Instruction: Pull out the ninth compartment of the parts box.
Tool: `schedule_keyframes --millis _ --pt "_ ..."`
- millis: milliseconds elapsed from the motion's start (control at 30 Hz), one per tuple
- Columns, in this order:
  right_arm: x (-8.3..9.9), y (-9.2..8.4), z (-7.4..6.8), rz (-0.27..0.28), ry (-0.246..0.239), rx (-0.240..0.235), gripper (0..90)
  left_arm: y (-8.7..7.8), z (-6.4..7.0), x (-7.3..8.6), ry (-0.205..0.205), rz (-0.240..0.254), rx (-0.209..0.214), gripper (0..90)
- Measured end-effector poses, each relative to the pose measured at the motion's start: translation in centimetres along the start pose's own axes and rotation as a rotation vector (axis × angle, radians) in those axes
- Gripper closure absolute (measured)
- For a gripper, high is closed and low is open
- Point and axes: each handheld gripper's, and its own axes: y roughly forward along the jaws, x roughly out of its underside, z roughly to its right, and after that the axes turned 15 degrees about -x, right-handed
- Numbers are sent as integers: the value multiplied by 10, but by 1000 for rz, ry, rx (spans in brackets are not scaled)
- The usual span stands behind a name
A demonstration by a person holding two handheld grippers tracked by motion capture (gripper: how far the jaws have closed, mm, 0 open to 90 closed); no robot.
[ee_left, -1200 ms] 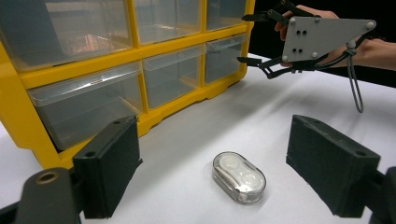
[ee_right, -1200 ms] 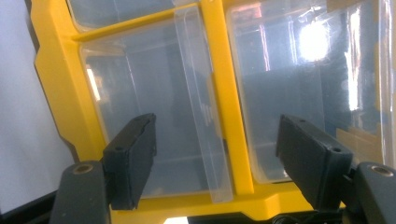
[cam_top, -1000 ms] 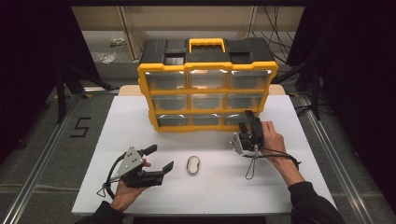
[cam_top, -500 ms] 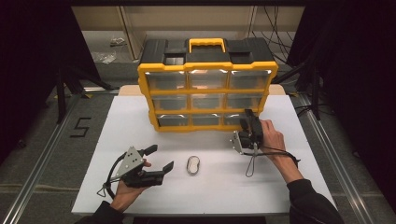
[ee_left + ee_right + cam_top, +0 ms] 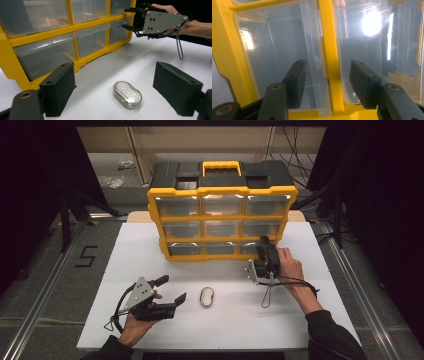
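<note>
Setting: white counter in a dark room, grey floor around it.
High view, organizer: yellow drawer organizer with a black top stands upright at the counter's far middle.
High view, case: small clear case lies flat near the front, between the two hands.
High view, left tongs: held low on the counter, released, pointing toward the case, apart from it.
High view, right tongs: at the organizer's bottom right drawer.
Left gripper view: case lies ahead between the wide-apart pads, untouched; right tongs at the drawer's lip.
Right gripper view: tongs have just been closing, astride the drawer's clear lip and a yellow frame bar; pads not yet pressing.
</note>
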Motion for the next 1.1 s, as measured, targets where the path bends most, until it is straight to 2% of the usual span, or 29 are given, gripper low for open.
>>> schedule_keyframes --millis 100,133,400,433,733,1100 --pt "-1 0 -2 -7 16 6 483 0 0 0 0 0 -1 169" --pt "0 0 -1 -1 -5 12 493 0 0 0 1 1 -1 170" --pt "-1 -1 0 4 1 20 536 0 0 0 -1 -2 -3 170" --pt "-1 -1 -1 2 -13 31 552 0 0 0 -1 -2 -3 170" --pt "0 -4 0 4 -9 11 589 -1 0 0 -1 2 -3 170" --pt "0 -5 0 2 -9 -33 703 -1 0 -1 2 5 -1 170"
